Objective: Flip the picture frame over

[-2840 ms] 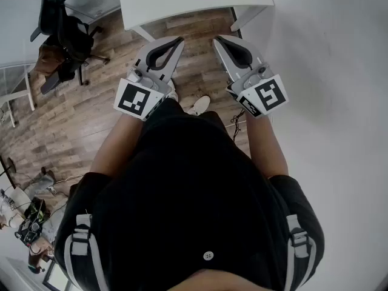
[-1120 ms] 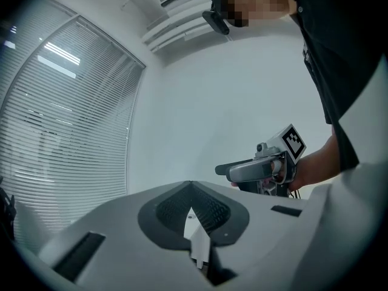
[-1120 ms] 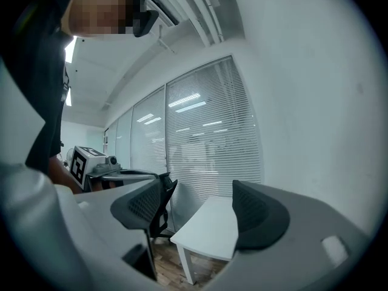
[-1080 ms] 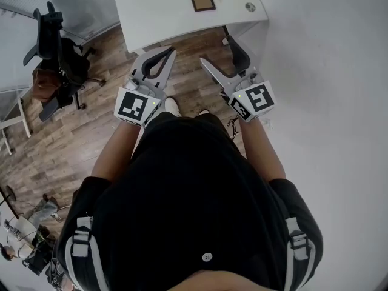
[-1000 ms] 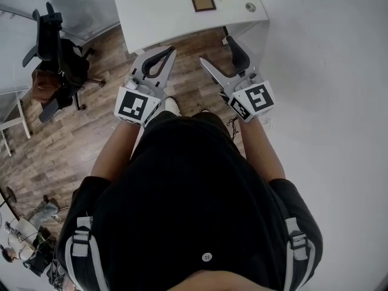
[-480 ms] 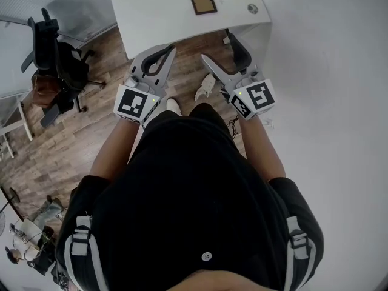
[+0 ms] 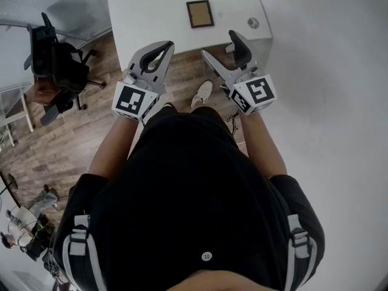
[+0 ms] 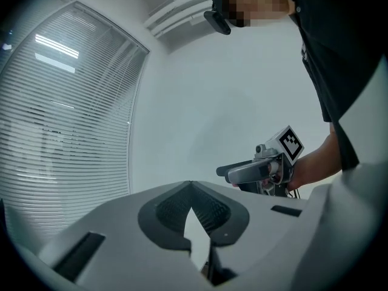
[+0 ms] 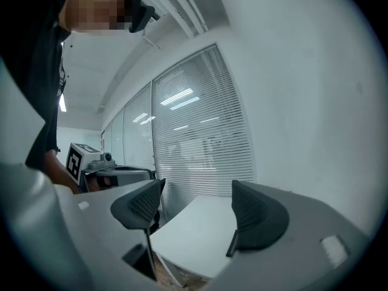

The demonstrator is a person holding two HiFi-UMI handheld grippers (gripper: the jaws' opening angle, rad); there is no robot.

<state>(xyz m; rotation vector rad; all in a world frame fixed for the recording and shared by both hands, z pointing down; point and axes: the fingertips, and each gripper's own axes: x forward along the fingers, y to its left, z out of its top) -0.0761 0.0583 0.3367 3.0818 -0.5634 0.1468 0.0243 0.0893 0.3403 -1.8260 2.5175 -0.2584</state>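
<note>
Picture frame [image 7: 199,14] lies flat on the white table [image 7: 145,11], touched by neither of the 2 grippers. Nearest, just short of the table's front edge, the left gripper [image 7: 167,43] has its jaw tips pressed together on nothing. Beside it the right gripper [image 7: 219,44] is spread wide and empty. Farther in, the frame sits near the table's middle, with a small round disc [image 7: 253,22] toward the table's right edge.
</note>
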